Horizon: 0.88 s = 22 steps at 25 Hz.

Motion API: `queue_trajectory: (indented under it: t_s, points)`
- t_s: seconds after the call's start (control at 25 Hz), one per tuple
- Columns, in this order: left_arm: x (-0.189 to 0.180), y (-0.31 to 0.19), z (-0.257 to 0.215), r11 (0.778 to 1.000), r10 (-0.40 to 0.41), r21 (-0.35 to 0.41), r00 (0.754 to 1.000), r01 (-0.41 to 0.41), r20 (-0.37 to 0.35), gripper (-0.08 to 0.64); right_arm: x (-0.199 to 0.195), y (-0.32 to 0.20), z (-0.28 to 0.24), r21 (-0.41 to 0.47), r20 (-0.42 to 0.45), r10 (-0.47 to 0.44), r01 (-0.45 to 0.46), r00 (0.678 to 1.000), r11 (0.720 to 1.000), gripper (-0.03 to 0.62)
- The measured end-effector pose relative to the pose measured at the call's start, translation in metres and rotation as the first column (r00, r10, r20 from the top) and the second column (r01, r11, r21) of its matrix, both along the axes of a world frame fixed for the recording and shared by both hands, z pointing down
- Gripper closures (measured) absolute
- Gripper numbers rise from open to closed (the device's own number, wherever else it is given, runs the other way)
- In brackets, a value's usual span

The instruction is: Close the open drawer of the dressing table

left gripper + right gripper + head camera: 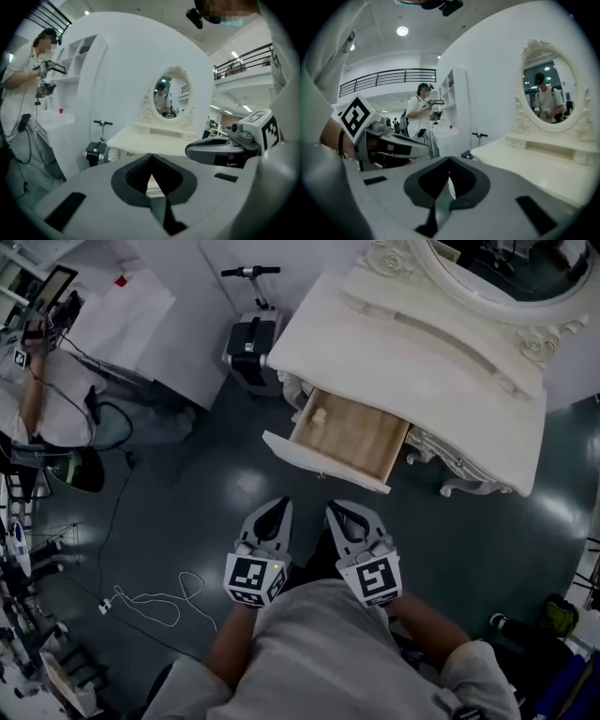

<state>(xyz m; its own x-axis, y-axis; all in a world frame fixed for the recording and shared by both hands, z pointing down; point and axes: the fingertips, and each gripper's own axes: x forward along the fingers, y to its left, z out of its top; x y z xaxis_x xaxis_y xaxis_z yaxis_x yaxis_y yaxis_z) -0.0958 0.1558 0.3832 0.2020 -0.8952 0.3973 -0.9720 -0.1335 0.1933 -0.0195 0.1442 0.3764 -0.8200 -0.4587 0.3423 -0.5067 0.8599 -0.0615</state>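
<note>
Left gripper [278, 512] and right gripper [342, 517] sit side by side at 6 o'clock, both clenched, nothing between jaws. Open drawer [352, 437] at 12 o'clock, pulled out of cream dressing table [412, 352]. Folded scooter [249, 341] stands beyond at 11 o'clock.

- Right gripper [448, 185]: jaws closed together, pads meeting along a central seam, nothing between them.
- Left gripper [423, 149]: just to the left, at a similar height, its marker cube tilted.
- Dressing table [534, 164]: cream top runs along the right side, beyond the jaws.
- Mirror [548, 89]: oval, in an ornate carved frame, upright at the back of the top; a figure shows in the glass.
- Person [423, 115]: stands in the background, holding a device at chest height.
- Shelf unit [457, 101]: white, against the curved wall.
- Scooter [480, 135]: only the handlebar shows, beside the table.
</note>
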Motion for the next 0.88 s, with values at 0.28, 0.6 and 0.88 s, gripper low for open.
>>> queue_trajectory:
  t_s: [0.28,0.6,0.88]
  points:
    - [0.004,-0.047,0.025,0.988,0.14,-0.069,0.99,-0.139,0.008,0.554,0.033,-0.043,0.029,-0.065,-0.079,0.127,-0.133,0.989,0.989,0.577]
    - [-0.006,-0.089,0.052,0.93,0.351,-0.123,0.936,-0.346,0.025,0.555,0.045,-0.062,0.066,-0.141,-0.177,0.238,-0.264,0.955,0.954,0.577]
    - [-0.039,-0.118,0.084,0.827,0.548,-0.208,0.831,-0.522,0.095,0.554,0.036,-0.078,0.079,-0.236,-0.205,0.34,-0.384,0.918,0.893,0.577]
